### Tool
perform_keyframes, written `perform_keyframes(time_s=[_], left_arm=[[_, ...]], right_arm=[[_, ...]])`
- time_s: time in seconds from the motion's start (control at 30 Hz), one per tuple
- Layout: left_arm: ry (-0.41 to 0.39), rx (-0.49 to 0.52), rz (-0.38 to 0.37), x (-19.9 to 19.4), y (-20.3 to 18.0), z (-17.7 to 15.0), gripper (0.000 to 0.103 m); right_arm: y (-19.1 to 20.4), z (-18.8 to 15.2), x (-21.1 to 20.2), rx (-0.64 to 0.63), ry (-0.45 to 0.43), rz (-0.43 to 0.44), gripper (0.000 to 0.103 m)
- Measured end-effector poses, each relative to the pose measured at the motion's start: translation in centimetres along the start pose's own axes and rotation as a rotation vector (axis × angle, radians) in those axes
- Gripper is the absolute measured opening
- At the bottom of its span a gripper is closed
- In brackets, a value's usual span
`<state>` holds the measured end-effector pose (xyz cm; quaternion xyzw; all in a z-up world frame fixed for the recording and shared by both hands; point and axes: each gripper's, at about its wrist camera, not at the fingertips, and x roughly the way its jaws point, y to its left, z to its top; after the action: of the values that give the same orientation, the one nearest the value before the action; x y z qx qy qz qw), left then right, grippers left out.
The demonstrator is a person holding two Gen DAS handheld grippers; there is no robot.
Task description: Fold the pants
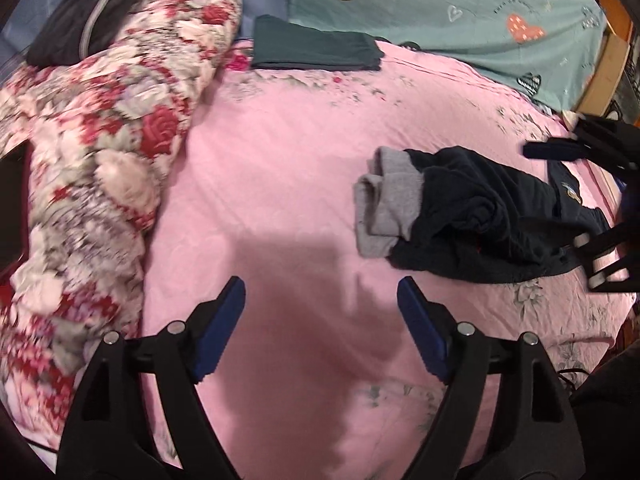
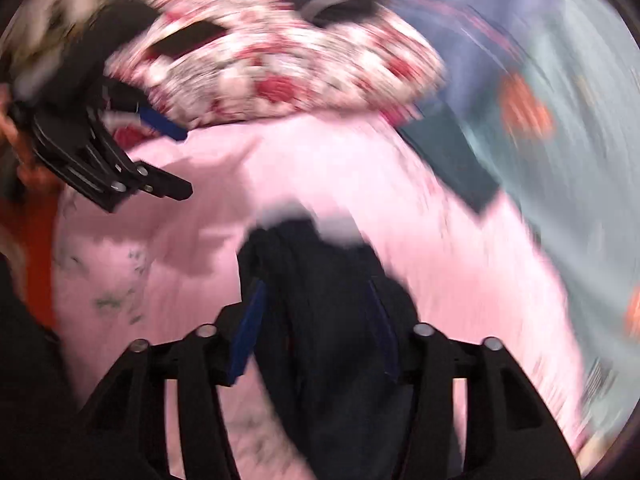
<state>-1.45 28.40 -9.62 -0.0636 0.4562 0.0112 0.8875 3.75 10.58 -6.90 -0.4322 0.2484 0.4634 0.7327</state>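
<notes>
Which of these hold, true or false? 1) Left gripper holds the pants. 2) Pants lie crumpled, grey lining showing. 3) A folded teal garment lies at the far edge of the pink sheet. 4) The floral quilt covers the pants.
1) False: the left gripper is open over bare pink sheet.
2) True: the pants are bunched, grey lining out.
3) True: folded teal garment.
4) False: the floral quilt lies apart from them.

pants [image 1: 476, 220] right on bed [image 1: 280, 168] | quilt [image 1: 100, 140] left | folded cloth [image 1: 316, 50] upper middle, behind
</notes>
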Motion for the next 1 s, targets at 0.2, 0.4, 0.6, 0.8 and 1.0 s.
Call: perform_keyframes(time_s=[0.2,0.4,0.6,0.8,1.0], left_arm=[[-0.021,-0.089,0.049,-3.0,2.8,-3.0,0.082],[-0.024,-0.220,0.094,-5.0,6.2,-6.2,0.082],[-0.032,-0.233,0.096,-4.9,6.7,-6.5,0.082],[-0.050,-0.178,0.070,-4.3,5.3,-4.1,0.086],[-0.098,-0.050,-0.033,-2.9,-0.4,0.3,0.086]], right_arm=[[1.1,1.6,7.3,-0.193,0.192,0.082,0.055],[-6.0,2.7,3.6,0.279,0.070,0.003,0.018],[1.2,1.1,5.8,0.187,0.128,-0.027,0.023],[3.3,0.4,6.0,0.328,0.153,-0.004,0.055],[-3.8,-4.9,-1.1,0.692,0.075,-0.148,0.056]])
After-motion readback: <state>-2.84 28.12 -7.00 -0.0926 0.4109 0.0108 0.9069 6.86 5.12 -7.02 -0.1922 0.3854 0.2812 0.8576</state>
